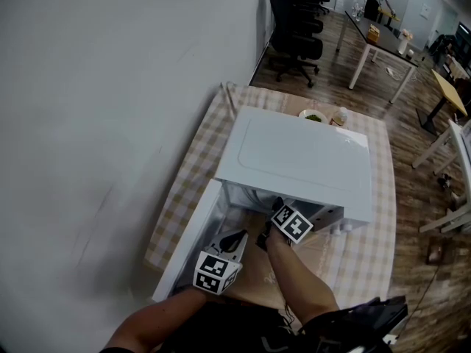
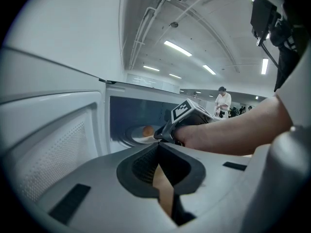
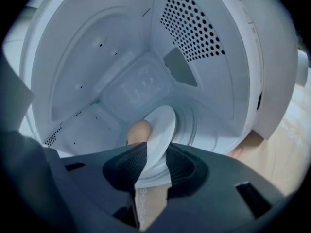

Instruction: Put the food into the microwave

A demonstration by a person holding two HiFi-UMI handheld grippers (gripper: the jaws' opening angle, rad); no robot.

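The white microwave (image 1: 302,157) stands on the table with its door (image 1: 193,237) swung open to the left. Inside, a white plate (image 3: 160,125) carrying a tan bread roll (image 3: 138,130) rests on the turntable; the left gripper view shows the plate (image 2: 138,139) lying flat with the roll (image 2: 147,129) on it. My right gripper (image 3: 154,152) reaches into the cavity. Its jaws stand open on either side of the plate's near rim, without pressing on it. My left gripper (image 2: 158,144) hovers in front of the open door, shut and empty.
Behind the microwave sit a bowl of greens (image 1: 313,116) and a small jar (image 1: 339,116). A checked cloth (image 1: 368,256) covers the table. Office chairs (image 1: 298,20) and desks stand beyond. A person (image 2: 223,101) stands far off.
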